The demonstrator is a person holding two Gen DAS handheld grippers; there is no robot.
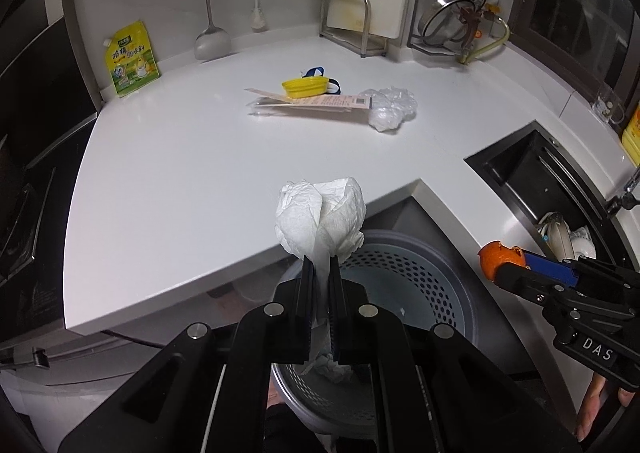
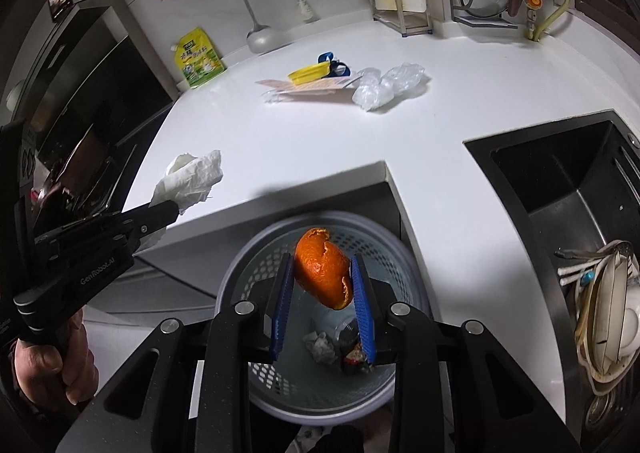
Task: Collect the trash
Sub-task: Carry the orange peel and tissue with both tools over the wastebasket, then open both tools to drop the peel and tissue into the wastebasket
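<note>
A crumpled paper towel [image 1: 320,213] is pinched by its lower tail in the left gripper [image 1: 321,269], whose fingers [image 1: 306,293] are nearly closed on the thin paper; the bulk of the wad stands free above the tips. It is held at the edge of the white surface [image 1: 200,157], above the near rim of the perforated grey waste basket [image 1: 420,293], presumably so that it drops inside once released.

A piece of orange peel [image 2: 322,269] is gripped in the right gripper [image 2: 323,285], its blue-padded fingers [image 2: 362,305] parted only as far as the curled peel requires, both pads pressing on it. The peel hangs directly over the basket's opening, where a crumpled tissue and other scraps already lie, so this piece appears ready for release.

Farther back on the surface, trash remains uncollected: a yellow lid [image 1: 304,87], a flat paper package [image 1: 304,103] beneath it and a crumpled clear plastic bag [image 1: 392,107] just beside them. The sink [image 2: 560,181] to the right holds dishes and is not involved.
</note>
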